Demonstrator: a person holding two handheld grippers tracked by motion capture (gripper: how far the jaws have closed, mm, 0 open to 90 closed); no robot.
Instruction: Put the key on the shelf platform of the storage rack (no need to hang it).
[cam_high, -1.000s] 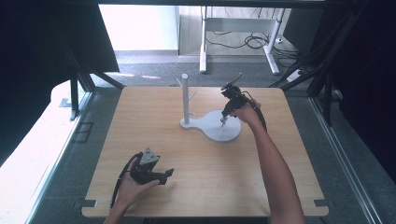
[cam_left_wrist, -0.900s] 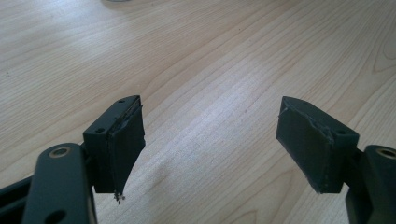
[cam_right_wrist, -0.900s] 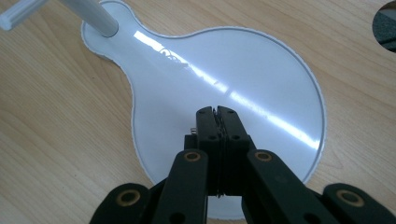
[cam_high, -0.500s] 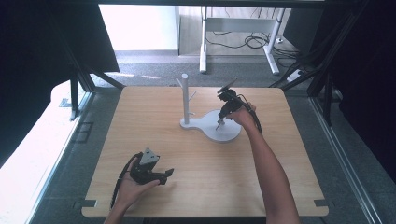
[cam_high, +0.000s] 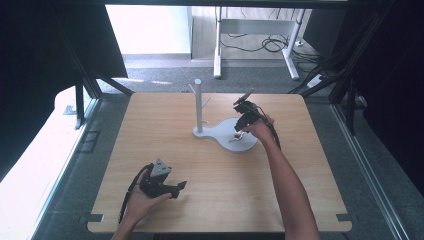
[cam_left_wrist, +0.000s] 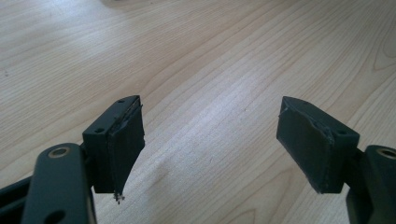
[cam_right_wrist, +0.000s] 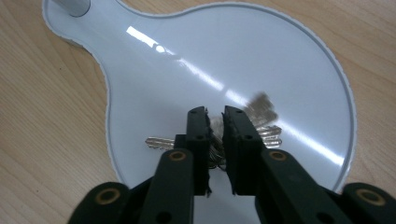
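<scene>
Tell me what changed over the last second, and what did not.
The right gripper came down onto the bunch of keys on the white tray; its jaws have just been opening slightly, with the keys between them. The left gripper, open, stayed put on the table.

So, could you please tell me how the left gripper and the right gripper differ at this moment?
The left gripper has its jaws wide apart with nothing between them; the right gripper has a narrow gap, and its jaws have just been opening around the keys. The left gripper sits over bare table near the person; the right points down at the white stand base. Both have black jaws.
</scene>
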